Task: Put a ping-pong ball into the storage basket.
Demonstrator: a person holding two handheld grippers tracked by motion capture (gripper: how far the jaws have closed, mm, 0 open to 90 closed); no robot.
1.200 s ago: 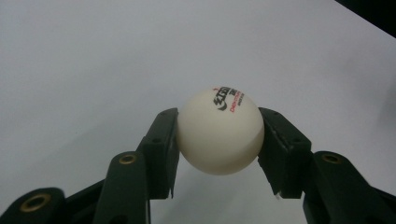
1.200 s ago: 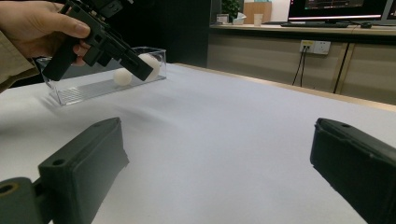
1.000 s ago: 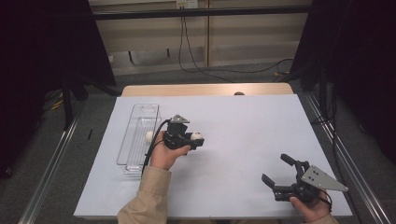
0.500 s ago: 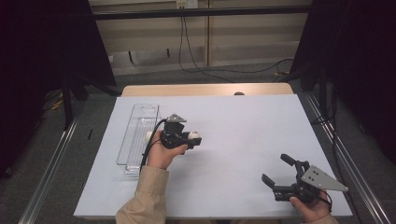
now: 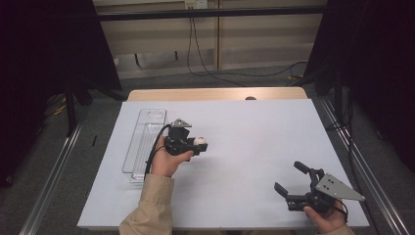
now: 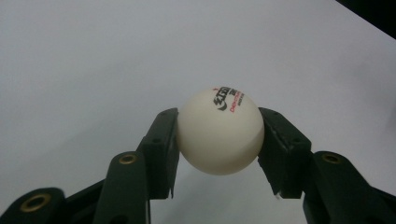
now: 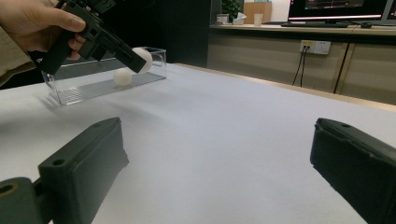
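The white ball [image 6: 220, 131] sits pinched between the jaws of the left gripper [image 5: 195, 145], gripped near its widest part and held above the white surface [image 5: 254, 147]. Being smooth and round, it could squirt out forward if the squeeze shifts off centre, then roll away. A second ball [image 7: 122, 77] lies in the clear tray [image 5: 142, 142] behind those jaws. The right gripper [image 5: 289, 178] rests well apart, jaws wide and empty.

left gripper [image 5: 199, 145] clasping white ball [image 5: 199, 141], clear tray [image 5: 145, 128]
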